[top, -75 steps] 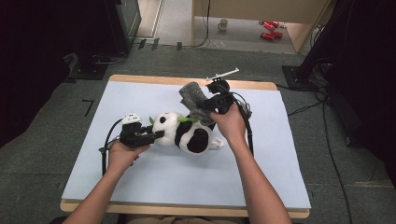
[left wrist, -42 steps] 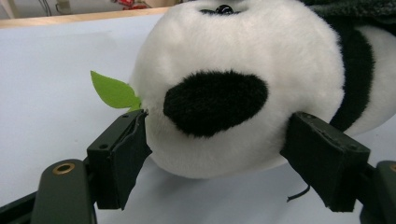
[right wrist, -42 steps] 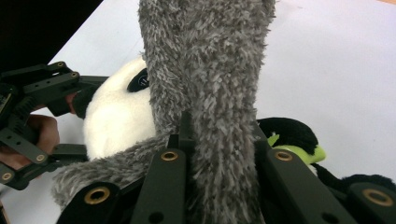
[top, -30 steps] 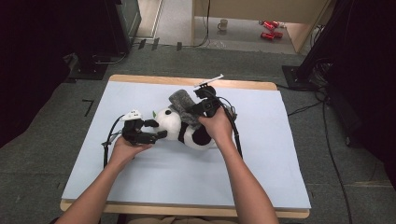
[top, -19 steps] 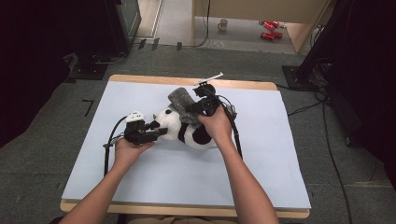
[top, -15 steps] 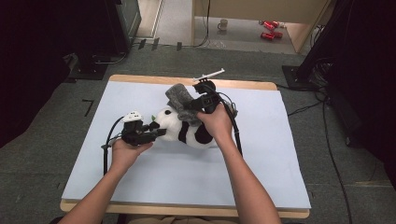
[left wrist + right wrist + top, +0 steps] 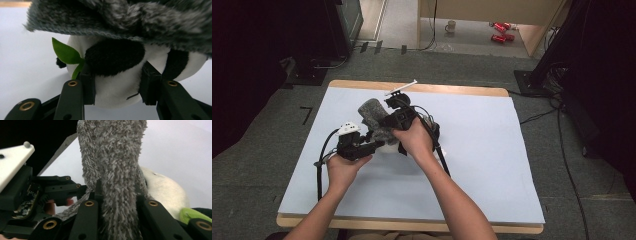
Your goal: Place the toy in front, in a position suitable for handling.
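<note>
A black-and-white panda plush [image 7: 117,85] with a green leaf [image 7: 65,52] lies on the light blue mat [image 7: 512,165]. My left gripper [image 7: 117,88] is shut on its head, one pad on each side; the jaws have just closed on it and then eased a little. A grey fuzzy hat [image 7: 125,20] hangs over the top of the head. My right gripper [image 7: 116,195] is shut on the hat [image 7: 112,162] and holds it up. In the high view the hat [image 7: 373,114] covers most of the panda [image 7: 384,146], between the left gripper [image 7: 374,145] and the right gripper [image 7: 387,126].
The mat covers a wooden table [image 7: 447,89] with wide free room to the right and front. Cables [image 7: 319,165] trail from both grippers across the mat. Dark equipment [image 7: 312,30] stands on the floor beyond the far edge.
The right hand has carried the grey hat leftward, over the panda's head. The left gripper's jaws have closed on the head, and the panda is now mostly covered.
</note>
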Motion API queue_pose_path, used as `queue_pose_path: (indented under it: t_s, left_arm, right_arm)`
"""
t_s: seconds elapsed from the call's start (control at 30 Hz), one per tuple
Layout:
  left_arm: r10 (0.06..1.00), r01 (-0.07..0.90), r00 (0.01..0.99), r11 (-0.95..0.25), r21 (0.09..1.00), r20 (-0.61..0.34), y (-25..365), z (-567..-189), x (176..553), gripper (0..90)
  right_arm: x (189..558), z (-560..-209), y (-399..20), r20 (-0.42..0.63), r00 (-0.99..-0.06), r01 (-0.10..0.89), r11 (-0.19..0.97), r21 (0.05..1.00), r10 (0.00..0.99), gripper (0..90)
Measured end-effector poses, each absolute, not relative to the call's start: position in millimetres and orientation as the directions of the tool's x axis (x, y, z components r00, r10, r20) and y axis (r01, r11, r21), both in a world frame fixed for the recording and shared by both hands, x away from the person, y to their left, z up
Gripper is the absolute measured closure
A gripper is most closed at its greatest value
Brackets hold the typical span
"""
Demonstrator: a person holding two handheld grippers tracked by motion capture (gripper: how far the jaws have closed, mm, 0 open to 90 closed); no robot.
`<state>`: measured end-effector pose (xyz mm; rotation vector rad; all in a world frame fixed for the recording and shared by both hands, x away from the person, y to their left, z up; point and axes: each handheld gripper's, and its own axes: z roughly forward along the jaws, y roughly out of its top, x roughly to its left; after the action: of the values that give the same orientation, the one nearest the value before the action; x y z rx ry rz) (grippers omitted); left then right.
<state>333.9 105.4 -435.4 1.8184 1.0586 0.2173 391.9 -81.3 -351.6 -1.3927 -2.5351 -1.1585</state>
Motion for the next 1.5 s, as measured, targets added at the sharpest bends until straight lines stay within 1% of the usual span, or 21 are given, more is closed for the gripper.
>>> queue_pose_path:
  t_s: [0.03,0.13,0.2,0.23,0.37,0.5,0.63,0.77,0.83,0.93,1.13,1.27,1.37,1.4,1.5]
  left_arm:
    - [0.738,0.568,0.604,-0.136,0.812,-0.299,107.0,-437.2,335.4,56.1]
    - [0.73,0.58,0.611,-0.152,0.8,-0.305,106.9,-440.8,338.7,56.3]
    - [0.728,0.587,0.612,-0.157,0.794,-0.309,106.4,-444.2,341.2,56.4]
    - [0.726,0.589,0.612,-0.153,0.794,-0.313,107.1,-444.9,342.1,56.4]
    - [0.71,0.587,0.625,-0.152,0.795,-0.325,109.5,-446.6,344.6,56.3]
    - [0.698,0.588,0.629,-0.136,0.798,-0.344,111.1,-448.0,346.6,56.0]
    - [0.699,0.571,0.635,-0.138,0.809,-0.329,107.0,-447.3,344.6,55.8]
    - [0.702,0.573,0.635,-0.148,0.806,-0.322,107.9,-446.9,343.9,55.7]
    - [0.703,0.572,0.635,-0.151,0.806,-0.319,109.6,-447.9,344.1,55.6]
    - [0.705,0.567,0.635,-0.149,0.81,-0.315,110.2,-449.7,343.5,54.9]
    - [0.705,0.557,0.642,-0.157,0.815,-0.303,110.2,-449.4,343.3,53.9]
    - [0.705,0.557,0.643,-0.162,0.815,-0.299,109.5,-448.0,342.1,53.9]
    - [0.707,0.572,0.637,-0.166,0.803,-0.307,110.3,-447.4,342.3,53.8]
    - [0.709,0.581,0.633,-0.168,0.796,-0.312,111.2,-448.4,343.4,53.8]
    - [0.698,0.582,0.641,-0.171,0.795,-0.319,113.4,-449.4,345.4,53.8]
  right_arm:
    - [391.7,-353.7,-80.6,0.344,-0.605,0.731,0.33,0.598,0.718,75.6]
    - [393.2,-359.4,-85.6,0.271,-0.631,0.7,0.383,0.602,0.727,75.7]
    - [395.5,-362.4,-92.9,0.267,-0.625,0.706,0.385,0.594,0.733,75.8]
    - [395.8,-363.7,-98.8,0.242,-0.621,0.703,0.393,0.593,0.746,75.8]
    - [396.6,-364.5,-119.4,0.241,-0.593,0.721,0.373,0.584,0.768,76.7]
    - [393.3,-358.6,-129.9,0.127,-0.593,0.703,0.435,0.563,0.795,77.1]
    - [397.5,-358.5,-141.3,0.145,-0.567,0.731,0.414,0.542,0.811,77.1]
    - [400.3,-353.9,-145.0,0.109,-0.538,0.736,0.403,0.544,0.836,77.1]
    - [401.5,-347.6,-145.9,0.118,-0.525,0.74,0.384,0.553,0.843,77.1]
    - [398.0,-336.5,-142.8,0.164,-0.539,0.725,0.355,0.591,0.826,77.1]
    - [390.2,-321.6,-119.2,0.199,-0.593,0.687,0.36,0.631,0.78,76.9]
    - [389.8,-331.0,-94.3,0.228,-0.621,0.687,0.381,0.618,0.75,76.7]
    - [390.6,-345.5,-77.9,0.229,-0.636,0.696,0.419,0.583,0.737,76.6]
    - [391.2,-352.7,-74.0,0.208,-0.65,0.688,0.45,0.569,0.731,76.5]
    - [392.7,-359.5,-76.3,0.2,-0.657,0.683,0.46,0.568,0.727,76.7]
